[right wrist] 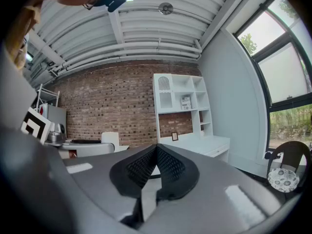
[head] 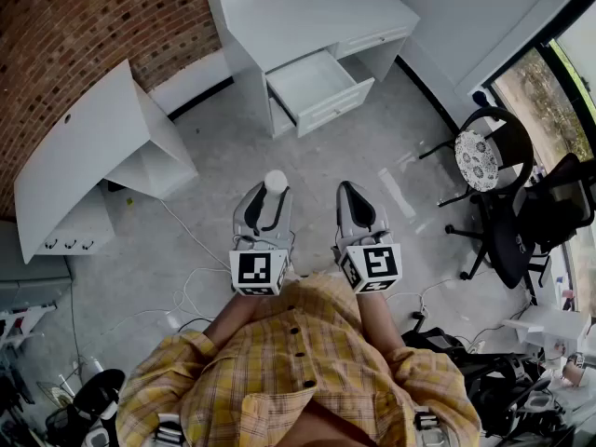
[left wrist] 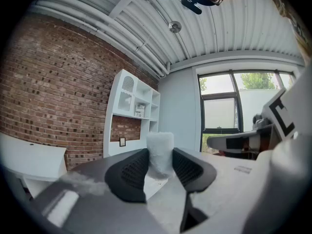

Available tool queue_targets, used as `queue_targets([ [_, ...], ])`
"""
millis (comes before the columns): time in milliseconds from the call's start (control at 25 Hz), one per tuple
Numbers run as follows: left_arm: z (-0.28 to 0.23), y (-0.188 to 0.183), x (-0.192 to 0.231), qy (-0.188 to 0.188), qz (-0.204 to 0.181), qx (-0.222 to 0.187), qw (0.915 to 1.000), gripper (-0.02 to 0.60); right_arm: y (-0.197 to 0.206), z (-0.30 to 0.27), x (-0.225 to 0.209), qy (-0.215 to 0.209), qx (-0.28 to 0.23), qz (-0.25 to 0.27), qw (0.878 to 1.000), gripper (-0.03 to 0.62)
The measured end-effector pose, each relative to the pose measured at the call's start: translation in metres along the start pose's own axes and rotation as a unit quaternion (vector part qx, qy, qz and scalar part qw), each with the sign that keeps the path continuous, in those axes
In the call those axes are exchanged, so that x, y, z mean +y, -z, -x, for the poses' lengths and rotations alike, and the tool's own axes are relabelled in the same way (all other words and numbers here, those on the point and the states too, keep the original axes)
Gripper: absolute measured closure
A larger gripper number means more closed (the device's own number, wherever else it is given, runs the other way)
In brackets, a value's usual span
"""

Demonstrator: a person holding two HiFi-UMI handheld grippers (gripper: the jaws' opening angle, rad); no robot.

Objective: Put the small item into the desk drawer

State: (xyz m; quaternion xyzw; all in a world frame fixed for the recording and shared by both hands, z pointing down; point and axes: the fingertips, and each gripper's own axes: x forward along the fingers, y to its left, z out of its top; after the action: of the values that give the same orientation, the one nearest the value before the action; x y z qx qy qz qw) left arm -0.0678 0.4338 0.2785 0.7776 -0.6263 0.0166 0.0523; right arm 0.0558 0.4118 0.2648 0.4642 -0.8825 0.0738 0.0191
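Note:
A small white cylinder-shaped item (left wrist: 160, 152) stands upright between the black ribbed pads of my left gripper (left wrist: 160, 168), which is shut on it. In the head view the same white item (head: 276, 182) pokes out past the tips of the left gripper (head: 270, 194), held above the grey floor. My right gripper (head: 350, 192) hangs beside it, and in the right gripper view its jaws (right wrist: 156, 165) meet at the tips with nothing between them. Ahead stands the white desk (head: 317, 12) with its drawer (head: 321, 87) pulled out and showing a bare white inside.
A second white desk (head: 79, 152) stands at the left against the brick wall. Black chairs (head: 503, 203) crowd the right side by the window. Cables (head: 186, 250) trail over the floor near my feet, and more gear lies at the lower corners.

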Motion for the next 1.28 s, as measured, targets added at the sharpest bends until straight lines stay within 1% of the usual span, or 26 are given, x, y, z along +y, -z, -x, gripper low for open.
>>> queue_targets([
  [200,0.006,0.001,0.010,0.006,-0.010,0.003,0.9999,0.414,-0.001,0.003,0.006,0.010,-0.015,-0.013,1.000,0.595],
  [320,0.011,0.003,0.018,0.006,-0.006,0.003,1.0000,0.414,0.001,0.004,0.012,0.009,-0.015,-0.016,1.000,0.594],
  [440,0.009,0.010,0.023,0.006,0.001,0.010,0.9999,0.414,0.002,0.001,0.017,0.012,-0.014,-0.008,1.000,0.594],
  [720,-0.015,0.019,0.024,0.017,0.006,0.014,0.9997,0.414,0.010,-0.017,0.006,0.014,-0.005,-0.009,1.000,0.594],
  [840,-0.035,0.024,0.026,0.021,0.005,0.020,0.9996,0.413,0.011,-0.035,-0.004,0.011,-0.004,-0.007,1.000,0.592],
  [1000,-0.075,0.031,0.034,0.027,-0.002,0.033,0.9991,0.413,0.012,-0.074,-0.024,0.009,-0.001,-0.012,1.000,0.592],
  [1160,-0.128,0.027,0.052,0.023,-0.003,0.036,0.9991,0.413,0.010,-0.124,-0.048,0.002,0.002,-0.014,1.000,0.593],
  [1280,-0.177,0.030,0.058,0.029,-0.004,0.043,0.9986,0.413,0.011,-0.162,-0.079,0.005,0.007,-0.018,1.000,0.594],
])
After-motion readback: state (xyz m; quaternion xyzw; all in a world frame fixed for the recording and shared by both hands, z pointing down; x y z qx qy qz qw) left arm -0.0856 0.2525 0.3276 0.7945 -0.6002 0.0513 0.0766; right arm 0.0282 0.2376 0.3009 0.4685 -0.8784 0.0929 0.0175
